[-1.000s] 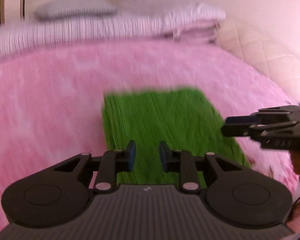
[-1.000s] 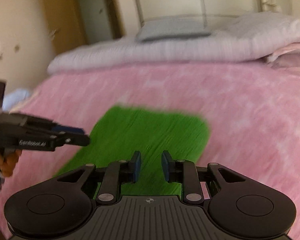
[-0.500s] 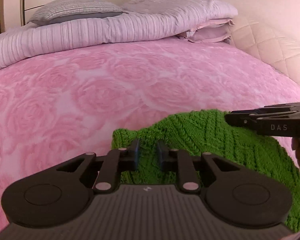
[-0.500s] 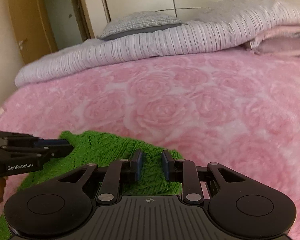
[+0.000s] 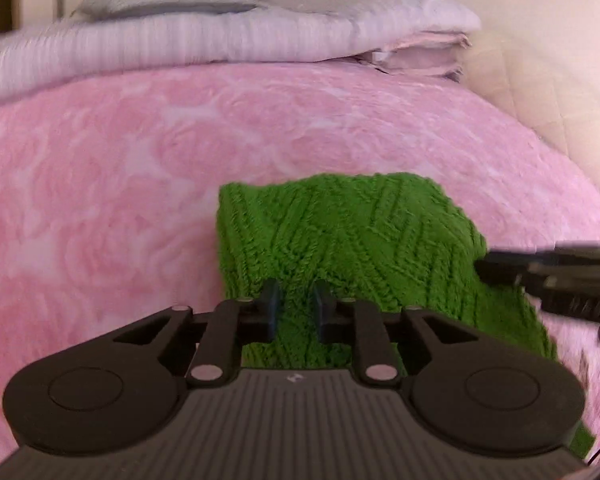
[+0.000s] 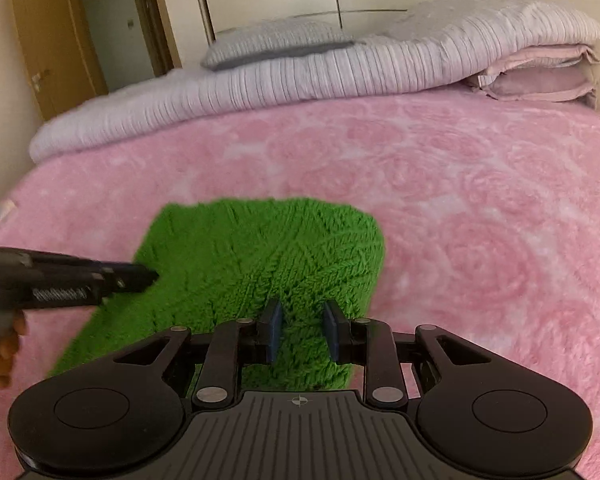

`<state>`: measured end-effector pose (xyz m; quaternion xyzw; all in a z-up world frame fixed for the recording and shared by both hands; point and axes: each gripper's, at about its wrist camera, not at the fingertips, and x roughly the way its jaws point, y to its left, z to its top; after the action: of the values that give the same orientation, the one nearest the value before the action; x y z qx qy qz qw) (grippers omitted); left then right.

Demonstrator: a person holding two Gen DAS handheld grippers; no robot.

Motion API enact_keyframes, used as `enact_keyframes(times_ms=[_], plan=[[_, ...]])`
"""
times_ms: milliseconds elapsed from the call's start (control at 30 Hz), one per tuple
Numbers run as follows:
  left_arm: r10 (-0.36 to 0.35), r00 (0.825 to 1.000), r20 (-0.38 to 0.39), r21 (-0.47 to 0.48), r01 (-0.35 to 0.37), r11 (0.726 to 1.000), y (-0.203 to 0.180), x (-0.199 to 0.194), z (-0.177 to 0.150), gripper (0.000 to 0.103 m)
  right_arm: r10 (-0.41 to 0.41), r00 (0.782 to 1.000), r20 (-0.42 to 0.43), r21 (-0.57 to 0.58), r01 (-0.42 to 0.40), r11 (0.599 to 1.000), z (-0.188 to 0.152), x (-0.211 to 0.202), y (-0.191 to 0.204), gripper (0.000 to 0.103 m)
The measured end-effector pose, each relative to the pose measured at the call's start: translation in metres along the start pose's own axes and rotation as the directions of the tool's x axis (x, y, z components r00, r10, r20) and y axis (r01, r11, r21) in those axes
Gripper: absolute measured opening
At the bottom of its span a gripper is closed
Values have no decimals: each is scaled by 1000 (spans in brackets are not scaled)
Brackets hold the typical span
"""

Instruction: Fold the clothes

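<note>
Left tool (image 5: 294,307) grips a bunched ridge of the green knit (image 5: 340,236), jaws partly closed on it after narrowing just now; the garment lies on the pink bed (image 5: 100,180), far edge doubled over. Right tool (image 6: 300,330) likewise pinches the knit (image 6: 260,248) near its right edge. Judging by this, one fold is underway and not yet laid flat.

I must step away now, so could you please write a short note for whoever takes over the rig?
Left gripper: jaws have just been closing and now pinch the near edge of the green knit.
Right gripper: pinches the same edge, further right.
The knit lies on the pink blanket, near edge raised.
Done: edge gripped.
Left: probably carry it over, release, smooth.
</note>
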<state>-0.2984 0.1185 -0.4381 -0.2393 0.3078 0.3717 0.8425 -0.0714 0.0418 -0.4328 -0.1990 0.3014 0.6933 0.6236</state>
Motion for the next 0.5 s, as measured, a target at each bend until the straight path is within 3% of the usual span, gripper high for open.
enact_keyframes(times_ms=[133,333,500], plan=[[58,998,-11,22,-58,998,-14,-26,-2,16,-20,1000,-12,-3,20,1000,4,-20,7,27],[-9,1000,-12,-12,9,1000,-37,-72,-42,17,6,1000,6,29,-6,1000,-35,-73,42,27],[40,999,-37,-53,-42,998,-44,-72,-62,20,-51,997,-50,-44,49,998,-65,-53,65,26]])
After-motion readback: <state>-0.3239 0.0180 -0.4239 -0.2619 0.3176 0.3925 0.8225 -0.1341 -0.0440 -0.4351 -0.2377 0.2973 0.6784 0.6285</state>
